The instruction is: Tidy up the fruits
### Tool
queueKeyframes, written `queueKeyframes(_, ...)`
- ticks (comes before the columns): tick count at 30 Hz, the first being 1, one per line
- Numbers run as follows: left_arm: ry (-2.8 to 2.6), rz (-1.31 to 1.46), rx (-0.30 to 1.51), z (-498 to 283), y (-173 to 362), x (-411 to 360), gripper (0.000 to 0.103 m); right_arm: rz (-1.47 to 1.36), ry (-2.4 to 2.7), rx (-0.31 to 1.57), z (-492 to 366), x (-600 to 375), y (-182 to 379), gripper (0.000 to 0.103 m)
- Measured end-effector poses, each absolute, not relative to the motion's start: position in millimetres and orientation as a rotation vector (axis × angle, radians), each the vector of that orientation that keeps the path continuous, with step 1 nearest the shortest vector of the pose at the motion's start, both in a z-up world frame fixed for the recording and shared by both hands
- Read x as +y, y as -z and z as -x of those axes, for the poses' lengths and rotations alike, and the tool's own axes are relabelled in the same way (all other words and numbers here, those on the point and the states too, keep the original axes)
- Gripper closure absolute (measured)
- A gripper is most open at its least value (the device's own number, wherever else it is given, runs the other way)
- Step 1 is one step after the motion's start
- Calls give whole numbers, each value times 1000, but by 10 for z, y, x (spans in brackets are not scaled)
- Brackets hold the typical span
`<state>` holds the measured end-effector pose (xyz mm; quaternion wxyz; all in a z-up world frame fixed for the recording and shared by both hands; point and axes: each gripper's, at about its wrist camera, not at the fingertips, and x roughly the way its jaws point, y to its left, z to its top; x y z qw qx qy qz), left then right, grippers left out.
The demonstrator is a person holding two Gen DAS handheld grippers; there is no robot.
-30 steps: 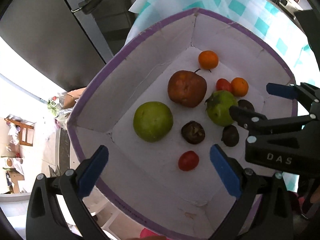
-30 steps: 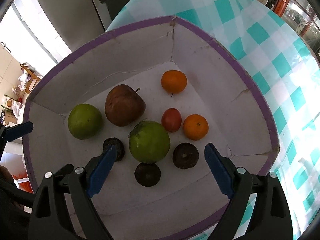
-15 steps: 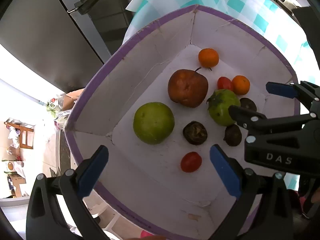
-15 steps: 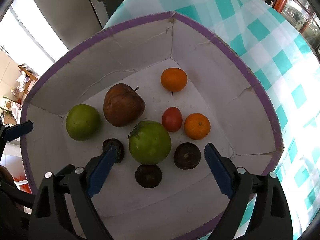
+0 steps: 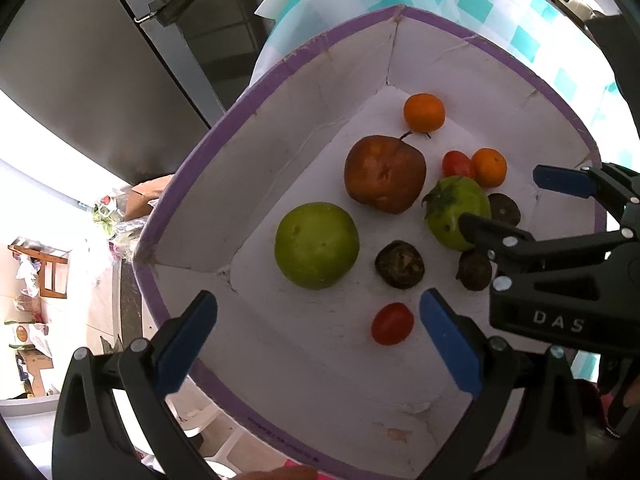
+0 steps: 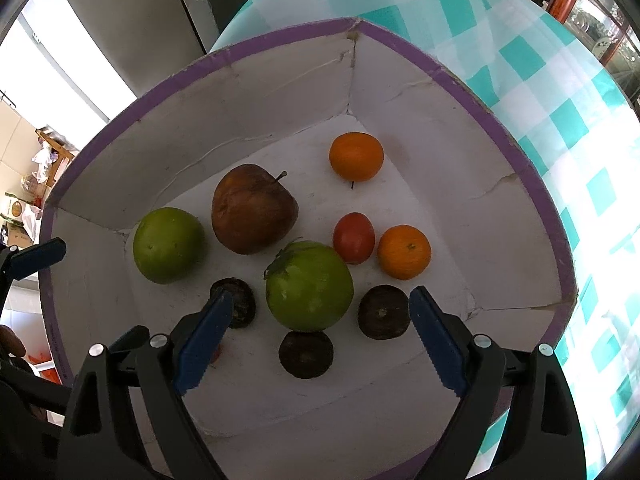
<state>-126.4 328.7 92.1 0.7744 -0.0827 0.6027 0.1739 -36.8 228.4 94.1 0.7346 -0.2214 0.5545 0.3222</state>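
Inside the purple-rimmed box [image 6: 558, 248]:

- two oranges, at 12 o'clock [image 6: 355, 156] and 3 o'clock [image 6: 404, 251]
- two green fruits [image 6: 167, 233] [image 6: 309, 290]
- one brown apple [image 6: 253, 213]
- two red tomatoes [image 6: 353, 237] [image 5: 392, 323]
- three dark shrivelled fruits [image 6: 383, 312] [image 6: 306, 353] [image 6: 239, 300]

Both wrist views look steeply down, close, into the same box [image 5: 192, 168] of fruit.
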Motion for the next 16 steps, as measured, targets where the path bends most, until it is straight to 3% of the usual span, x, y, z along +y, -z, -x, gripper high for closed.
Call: queueKeyframes(16,-495,157,1267,1312,-990,3087,1,398,-740,1165,410,2000,-1114,16)
